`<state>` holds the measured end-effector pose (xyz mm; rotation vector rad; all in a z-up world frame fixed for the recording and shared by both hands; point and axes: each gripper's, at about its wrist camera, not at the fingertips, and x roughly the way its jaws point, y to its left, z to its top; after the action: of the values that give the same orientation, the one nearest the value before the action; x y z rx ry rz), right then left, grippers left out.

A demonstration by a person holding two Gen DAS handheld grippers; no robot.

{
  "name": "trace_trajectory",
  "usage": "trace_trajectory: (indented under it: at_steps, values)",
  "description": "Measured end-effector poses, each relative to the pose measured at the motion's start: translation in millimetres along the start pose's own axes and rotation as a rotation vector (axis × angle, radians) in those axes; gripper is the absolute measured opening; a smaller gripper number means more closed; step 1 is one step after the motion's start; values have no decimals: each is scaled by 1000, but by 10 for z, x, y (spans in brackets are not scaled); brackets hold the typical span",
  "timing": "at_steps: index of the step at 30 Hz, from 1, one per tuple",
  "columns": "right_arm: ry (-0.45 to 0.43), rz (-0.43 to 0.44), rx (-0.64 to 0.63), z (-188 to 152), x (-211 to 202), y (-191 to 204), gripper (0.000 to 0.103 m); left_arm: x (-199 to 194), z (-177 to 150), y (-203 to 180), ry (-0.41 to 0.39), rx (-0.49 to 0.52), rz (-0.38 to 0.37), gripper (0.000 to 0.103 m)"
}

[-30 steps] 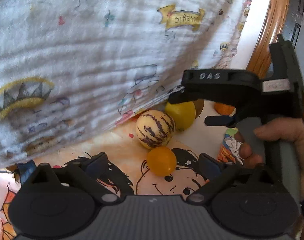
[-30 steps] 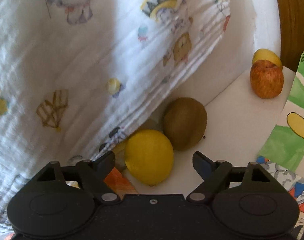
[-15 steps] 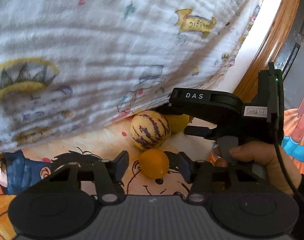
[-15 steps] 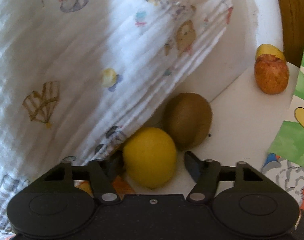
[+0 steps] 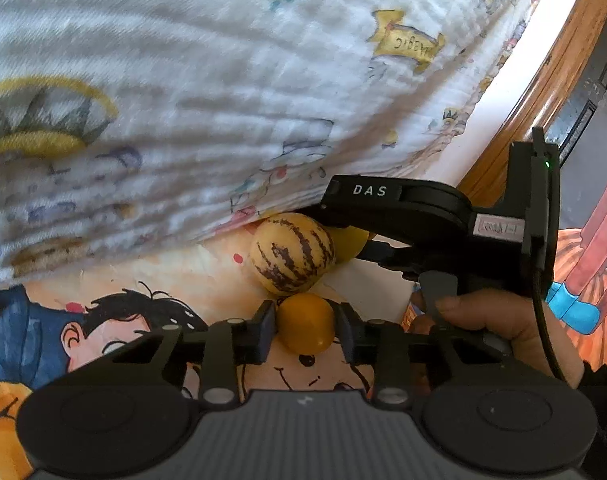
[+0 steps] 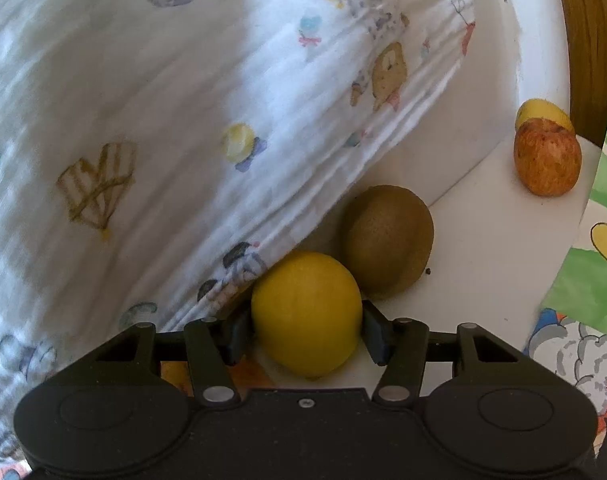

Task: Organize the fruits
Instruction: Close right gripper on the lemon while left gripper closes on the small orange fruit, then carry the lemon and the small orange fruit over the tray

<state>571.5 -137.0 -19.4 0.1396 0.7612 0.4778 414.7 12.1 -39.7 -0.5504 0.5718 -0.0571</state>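
Fruit lies along the hem of a white printed cloth [image 5: 207, 92] that hangs over the table [image 6: 499, 256]; the left wrist view alone shows a striped cream fruit [image 5: 292, 253] tucked against that hem, a small orange fruit [image 5: 306, 323] touching it on the near side, and a person's hand [image 5: 499, 324] around the handle of the right gripper [image 6: 306, 330], which reaches in from the right with a sliver of yellow showing beneath its black body; the right wrist view alone shows a brown kiwi [image 6: 388, 238] touching the yellow fruit [image 6: 306, 314], and well apart by the far edge a red apple [image 6: 547, 158] with a second yellow fruit [image 6: 543, 114] just behind it; the left gripper [image 5: 306, 330] has just been closing and both pads now press the small orange fruit, which rests on the cartoon-printed table cover [image 5: 151, 280]; the right gripper has likewise been closing and is clamped on the yellow fruit, one pad at each side, the fruit resting where the cover meets bare white table, half under the cloth's hem.
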Motion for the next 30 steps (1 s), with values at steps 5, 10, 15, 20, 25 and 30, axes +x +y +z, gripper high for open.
trace_trajectory:
  at_steps: [5,10,15,20,25,30]
  values:
    - [-1,-11,12,-37,-48,11,57,20,17,4,3,-8,-9,36]
    - [4,-22,37,-13,-75,-20,57,7,18,31,6,-9,-14,36]
    - [8,-54,29,-45,-136,-37,57,-9,15,29,11,-2,-22,36]
    - [10,-57,30,-84,-185,-50,57,-5,16,17,15,-2,-26,36]
    - [6,-48,31,-77,-231,-53,57,-4,14,10,17,-2,-26,36]
    - [-1,-29,44,-64,-332,-80,57,-15,9,-8,12,5,-50,35]
